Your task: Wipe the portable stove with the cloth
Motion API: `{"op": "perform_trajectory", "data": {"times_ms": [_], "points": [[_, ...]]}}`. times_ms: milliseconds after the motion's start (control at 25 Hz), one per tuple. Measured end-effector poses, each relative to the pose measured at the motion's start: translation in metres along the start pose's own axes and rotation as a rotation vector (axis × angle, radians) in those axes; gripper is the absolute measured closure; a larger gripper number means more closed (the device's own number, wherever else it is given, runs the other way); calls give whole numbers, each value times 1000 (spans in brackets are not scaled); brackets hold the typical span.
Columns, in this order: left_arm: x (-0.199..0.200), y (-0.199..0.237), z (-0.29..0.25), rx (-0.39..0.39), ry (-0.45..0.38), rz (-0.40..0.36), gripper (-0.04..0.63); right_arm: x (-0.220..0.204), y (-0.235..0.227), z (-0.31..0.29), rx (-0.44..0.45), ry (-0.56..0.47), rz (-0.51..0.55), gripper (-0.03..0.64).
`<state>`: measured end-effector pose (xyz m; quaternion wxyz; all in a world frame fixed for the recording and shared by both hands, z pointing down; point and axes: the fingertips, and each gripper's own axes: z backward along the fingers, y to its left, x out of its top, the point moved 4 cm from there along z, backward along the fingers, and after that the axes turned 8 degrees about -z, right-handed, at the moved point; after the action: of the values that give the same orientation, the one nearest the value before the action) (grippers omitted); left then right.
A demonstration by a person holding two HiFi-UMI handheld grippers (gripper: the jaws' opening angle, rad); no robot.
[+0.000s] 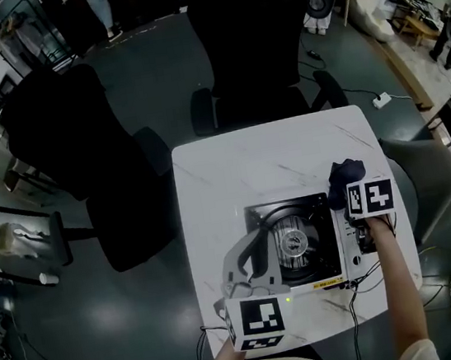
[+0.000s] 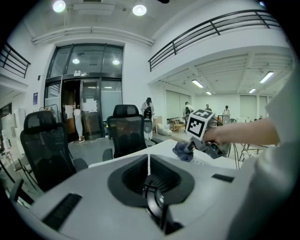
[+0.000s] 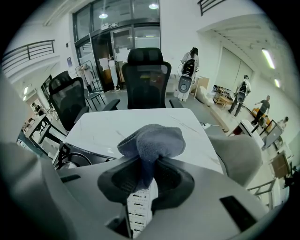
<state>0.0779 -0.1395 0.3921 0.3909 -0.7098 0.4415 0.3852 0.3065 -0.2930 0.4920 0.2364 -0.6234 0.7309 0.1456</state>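
Left gripper [image 2: 148,164] up close, jaws pressed together on nothing, hovers at the portable stove's [image 1: 297,244] left edge, while the right gripper [image 3: 144,176] pinches the dark blue cloth [image 3: 152,140] over the stove's far right corner on the white table [image 1: 240,165].

table [image 1: 264,161]: white, marble-veined, square | office chair [image 1: 247,39]: black, at table's far edge | second office chair [image 1: 71,147]: black, off table's far left corner | grey seat [image 1: 424,168]: just right of table | power strip [image 1: 382,100]: white, on dark floor [image 1: 143,70] | cup [image 1: 48,278]: pale, on floor well left of table
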Motion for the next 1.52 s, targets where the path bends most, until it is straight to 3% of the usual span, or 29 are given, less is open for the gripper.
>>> {"op": "perform_trajectory", "data": {"times_ms": [1520], "points": [[-18, -9, 59, -142, -39, -37, 574, -112, 0, 66, -102, 25, -125, 528]]}}
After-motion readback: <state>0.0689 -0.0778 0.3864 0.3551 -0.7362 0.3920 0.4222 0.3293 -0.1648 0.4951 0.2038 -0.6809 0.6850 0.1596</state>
